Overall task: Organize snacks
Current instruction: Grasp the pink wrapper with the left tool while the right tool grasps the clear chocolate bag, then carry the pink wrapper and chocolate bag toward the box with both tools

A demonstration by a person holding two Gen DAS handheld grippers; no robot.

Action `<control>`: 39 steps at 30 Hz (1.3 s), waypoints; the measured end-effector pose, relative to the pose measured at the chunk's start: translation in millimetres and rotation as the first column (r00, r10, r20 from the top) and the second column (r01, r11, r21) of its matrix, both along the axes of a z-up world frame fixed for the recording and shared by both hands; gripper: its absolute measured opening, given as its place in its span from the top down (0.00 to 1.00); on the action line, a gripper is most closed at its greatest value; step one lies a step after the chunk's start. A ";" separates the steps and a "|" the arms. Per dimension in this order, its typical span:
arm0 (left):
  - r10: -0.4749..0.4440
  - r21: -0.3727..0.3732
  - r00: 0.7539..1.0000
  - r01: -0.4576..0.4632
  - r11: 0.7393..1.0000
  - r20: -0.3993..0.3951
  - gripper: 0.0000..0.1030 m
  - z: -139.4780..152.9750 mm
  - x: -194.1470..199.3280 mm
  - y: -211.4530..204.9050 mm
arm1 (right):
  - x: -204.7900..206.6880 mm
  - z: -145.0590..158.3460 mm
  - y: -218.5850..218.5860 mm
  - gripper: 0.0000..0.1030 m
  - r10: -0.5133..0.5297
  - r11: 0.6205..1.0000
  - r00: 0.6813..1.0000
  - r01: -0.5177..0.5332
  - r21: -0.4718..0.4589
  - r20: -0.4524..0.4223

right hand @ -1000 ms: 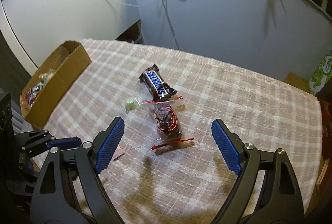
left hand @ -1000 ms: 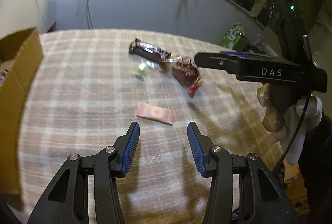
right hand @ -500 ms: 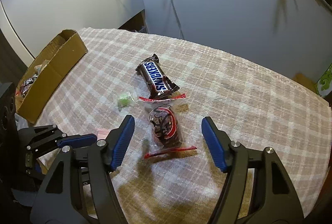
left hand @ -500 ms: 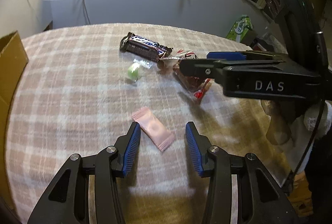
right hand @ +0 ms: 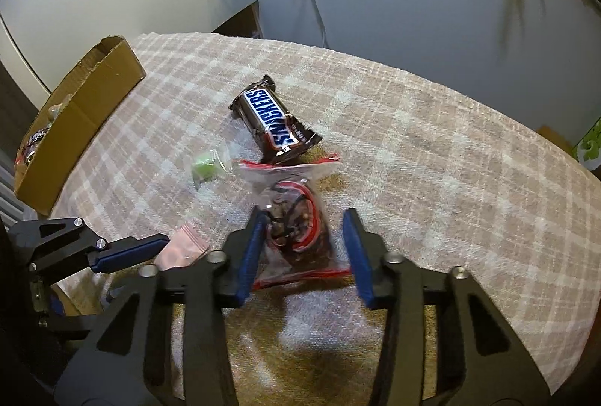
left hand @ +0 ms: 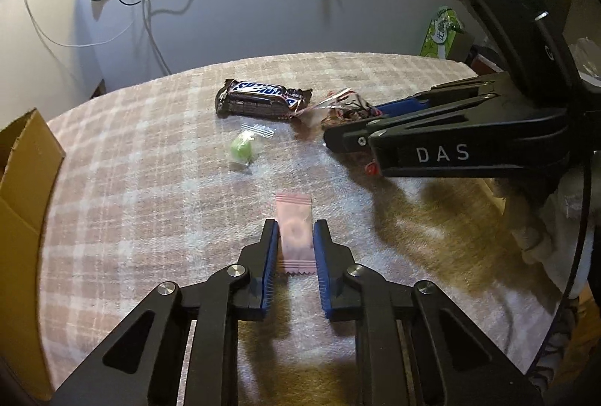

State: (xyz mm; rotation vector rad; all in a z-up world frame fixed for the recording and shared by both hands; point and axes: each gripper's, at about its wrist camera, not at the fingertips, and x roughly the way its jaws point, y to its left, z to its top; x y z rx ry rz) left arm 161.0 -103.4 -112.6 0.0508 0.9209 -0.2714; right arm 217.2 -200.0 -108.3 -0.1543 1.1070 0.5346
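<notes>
A small pink packet (left hand: 295, 214) lies flat on the plaid cloth, and my left gripper (left hand: 296, 223) is closing on it, its blue pads against both long edges. A clear bag with red seals and dark snacks inside (right hand: 296, 225) lies between the jaws of my right gripper (right hand: 303, 214), which are closing. The left pad touches the bag and the right pad stands a little off its body. Beyond the bag lie a Snickers bar (right hand: 274, 122) and a small green wrapped candy (right hand: 204, 167).
An open cardboard box (right hand: 86, 112) with several snacks inside stands at the table's left edge. The plaid-covered table (right hand: 450, 180) ends at a pale wall with hanging cables. A green packet (left hand: 443, 34) sits beyond the far right edge. A gloved hand (left hand: 533, 229) holds the right gripper.
Both grippers have come down and narrowed. The left one moved forward over the pink packet and closed onto its edges. The right one sank around the clear bag, its jaws now much closer together.
</notes>
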 end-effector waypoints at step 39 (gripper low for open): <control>-0.091 0.023 0.996 0.090 0.996 0.019 0.94 9.2 -10.0 0.1 | -14.0 23.2 -22.2 0.67 -0.059 0.997 0.998 0.057 0.055 0.032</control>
